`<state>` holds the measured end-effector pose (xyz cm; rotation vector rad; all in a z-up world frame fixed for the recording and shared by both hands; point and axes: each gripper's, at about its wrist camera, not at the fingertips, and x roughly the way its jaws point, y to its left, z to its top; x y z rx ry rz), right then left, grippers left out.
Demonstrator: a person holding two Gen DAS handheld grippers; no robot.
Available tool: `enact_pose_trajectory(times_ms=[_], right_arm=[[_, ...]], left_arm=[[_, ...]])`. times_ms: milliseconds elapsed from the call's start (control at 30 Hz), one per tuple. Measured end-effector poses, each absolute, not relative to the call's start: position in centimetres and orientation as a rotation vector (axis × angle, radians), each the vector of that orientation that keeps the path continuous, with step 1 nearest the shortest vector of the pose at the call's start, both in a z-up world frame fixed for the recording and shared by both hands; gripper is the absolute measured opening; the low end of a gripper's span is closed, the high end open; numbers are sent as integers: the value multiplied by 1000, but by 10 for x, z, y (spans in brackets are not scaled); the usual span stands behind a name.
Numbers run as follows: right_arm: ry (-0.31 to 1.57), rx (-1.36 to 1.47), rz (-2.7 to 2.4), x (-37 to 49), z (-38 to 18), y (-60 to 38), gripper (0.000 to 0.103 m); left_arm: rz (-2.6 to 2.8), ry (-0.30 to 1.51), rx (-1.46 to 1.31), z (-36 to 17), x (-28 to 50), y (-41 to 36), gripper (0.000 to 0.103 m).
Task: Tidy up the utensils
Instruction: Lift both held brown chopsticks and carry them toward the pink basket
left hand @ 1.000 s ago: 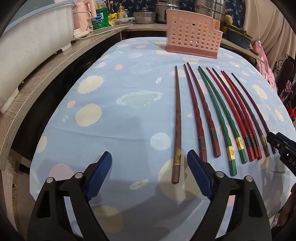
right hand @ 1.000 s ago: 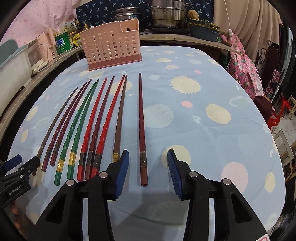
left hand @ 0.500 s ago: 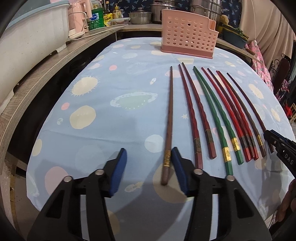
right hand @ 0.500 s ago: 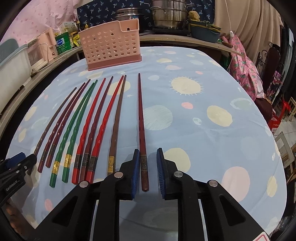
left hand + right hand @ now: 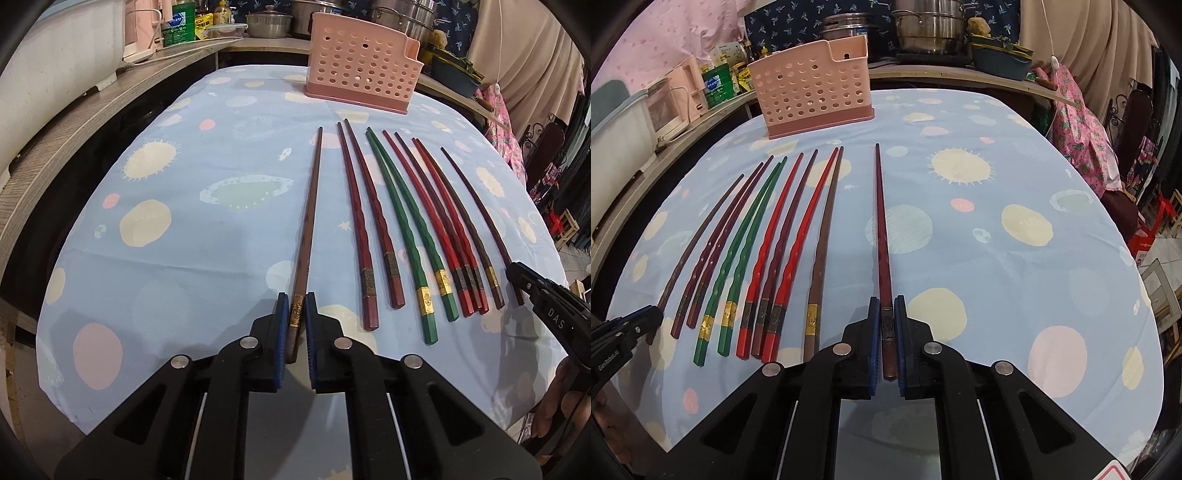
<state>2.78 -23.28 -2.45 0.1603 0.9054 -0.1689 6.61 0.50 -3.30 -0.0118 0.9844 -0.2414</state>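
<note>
Where a second ago both sets of fingers stood wide around the outermost chopsticks, I now have them clenched on them. My left gripper (image 5: 296,314) clamps the thick end of the brown chopstick (image 5: 308,221) at its gold band; my right gripper (image 5: 887,321) clamps the dark red chopstick (image 5: 881,221) at its dark band. Neither hand has shifted; both grippers point steeply down at the desk (image 5: 1015,177), and both sticks lie flat on its spotted blue cloth, tips toward the pink utensil holder (image 5: 812,92). Between them, the other chopsticks (image 5: 753,258) lie in a fanned row: maroon, green, red and brown, each banded near the thick end. In the left view the right gripper shows at the row's far edge.
</note>
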Motion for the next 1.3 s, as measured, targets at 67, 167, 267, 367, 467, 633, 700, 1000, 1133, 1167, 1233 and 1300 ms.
enact_pose_trajectory(times_ms=[67, 167, 267, 367, 467, 633, 700, 1000, 1133, 1167, 1233, 1300], right_arm=[[897, 172, -169, 25, -21, -235, 7], [878, 175, -172, 21, -12, -239, 7], [856, 184, -168, 20, 0, -244, 7], [821, 188, -167, 18, 17, -248, 7], [775, 188, -166, 18, 38, -252, 7], [690, 198, -167, 21, 77, -263, 7], [661, 210, -164, 26, 91, -269, 7], [567, 229, -169, 37, 128, -280, 7], [580, 236, -164, 30, 120, -275, 7], [584, 238, -162, 28, 118, -274, 7], [586, 238, -163, 24, 116, -271, 7], [587, 240, -163, 22, 116, -270, 7]], left_arm=[[-245, 991, -21, -32, 66, 5, 9], [-247, 981, -26, -24, 65, 6, 8], [-250, 957, -29, -13, 62, 7, 8], [-257, 931, -40, 1, 61, 10, 8], [-266, 908, -57, 15, 62, 12, 7], [-268, 835, -65, 48, 68, 14, 5], [-266, 806, -70, 61, 73, 15, 4], [-282, 760, -80, 93, 94, 18, 5], [-290, 840, -49, 55, 85, 15, 29], [-292, 860, -46, 43, 82, 14, 38], [-296, 906, -33, 18, 76, 11, 40], [-300, 956, -28, -5, 74, 8, 40]])
